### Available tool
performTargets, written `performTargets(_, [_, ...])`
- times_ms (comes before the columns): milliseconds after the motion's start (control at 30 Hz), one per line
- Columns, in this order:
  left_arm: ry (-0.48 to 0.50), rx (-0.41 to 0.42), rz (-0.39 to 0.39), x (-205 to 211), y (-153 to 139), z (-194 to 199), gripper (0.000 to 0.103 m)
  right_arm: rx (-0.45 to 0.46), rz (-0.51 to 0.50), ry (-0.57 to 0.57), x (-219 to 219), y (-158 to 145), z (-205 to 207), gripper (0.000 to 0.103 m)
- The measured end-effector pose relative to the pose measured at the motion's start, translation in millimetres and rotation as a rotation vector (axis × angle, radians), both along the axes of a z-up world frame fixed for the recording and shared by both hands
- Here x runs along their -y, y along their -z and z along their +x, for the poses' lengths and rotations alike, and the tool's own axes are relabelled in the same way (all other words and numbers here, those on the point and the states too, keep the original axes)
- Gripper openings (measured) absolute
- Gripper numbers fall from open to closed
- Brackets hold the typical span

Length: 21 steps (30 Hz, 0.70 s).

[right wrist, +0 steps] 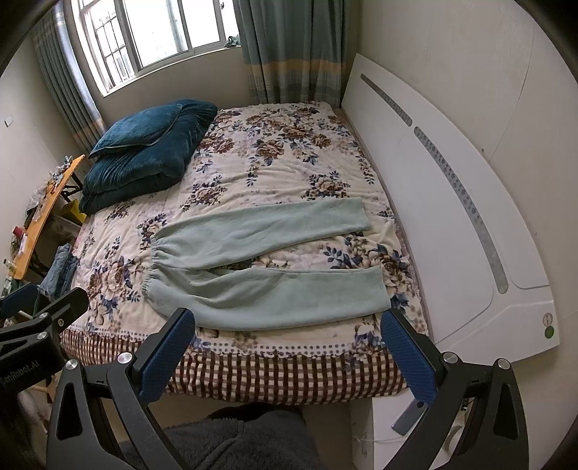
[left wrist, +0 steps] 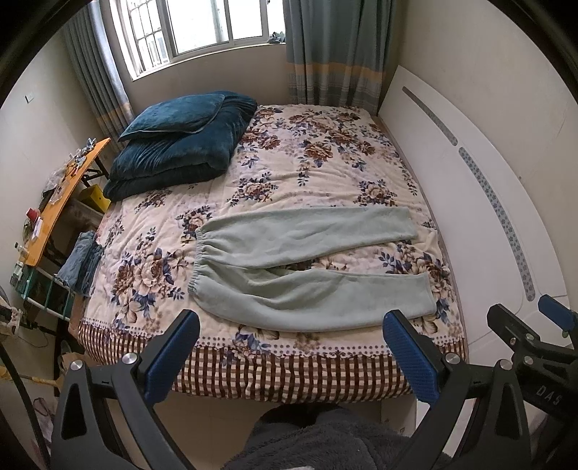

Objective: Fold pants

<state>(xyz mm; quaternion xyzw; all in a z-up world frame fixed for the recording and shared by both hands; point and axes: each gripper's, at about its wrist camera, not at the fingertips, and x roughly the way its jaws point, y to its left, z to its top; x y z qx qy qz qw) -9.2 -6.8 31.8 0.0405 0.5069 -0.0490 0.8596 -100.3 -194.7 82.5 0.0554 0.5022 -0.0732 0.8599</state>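
Pale green fleece pants (left wrist: 289, 267) lie flat on the floral bedspread (left wrist: 289, 162), waistband to the left, both legs spread apart toward the right. They also show in the right wrist view (right wrist: 253, 260). My left gripper (left wrist: 289, 347) is open and empty, held above the bed's near edge, short of the pants. My right gripper (right wrist: 285, 343) is open and empty at the same near edge. The right gripper shows at the right edge of the left wrist view (left wrist: 534, 332).
A folded dark teal blanket with a pillow (left wrist: 180, 144) sits at the bed's far left. A white headboard (left wrist: 487, 217) runs along the right. An orange table (left wrist: 57, 202) with clutter and folded jeans (left wrist: 81, 267) stand left of the bed. A window (left wrist: 202, 29) is behind.
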Motion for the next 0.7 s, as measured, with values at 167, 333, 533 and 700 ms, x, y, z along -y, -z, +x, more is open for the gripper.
performTargets(167, [-0.001, 0.001, -0.001, 0.2, -0.2, 0.5, 0.103, 0.002, -0.001, 0.002, 2.2, -0.3, 0.5, 0.103])
performTargets(333, [-0.002, 0.003, 0.0, 0.0, -0.2, 0.4, 0.103, 0.003, 0.001, 0.002, 3.1, -0.8, 1.2, 0.103])
performTargets(533, [-0.001, 0.002, -0.001, -0.3, -1.5, 1.8, 0.103, 0.003, 0.005, 0.001, 3.6, -1.9, 1.3, 0.103])
performTargets(700, [-0.003, 0.001, 0.001, 2.7, -6.1, 6.3, 0.103, 0.004, 0.011, -0.003, 3.5, -3.9, 2.3, 0.103])
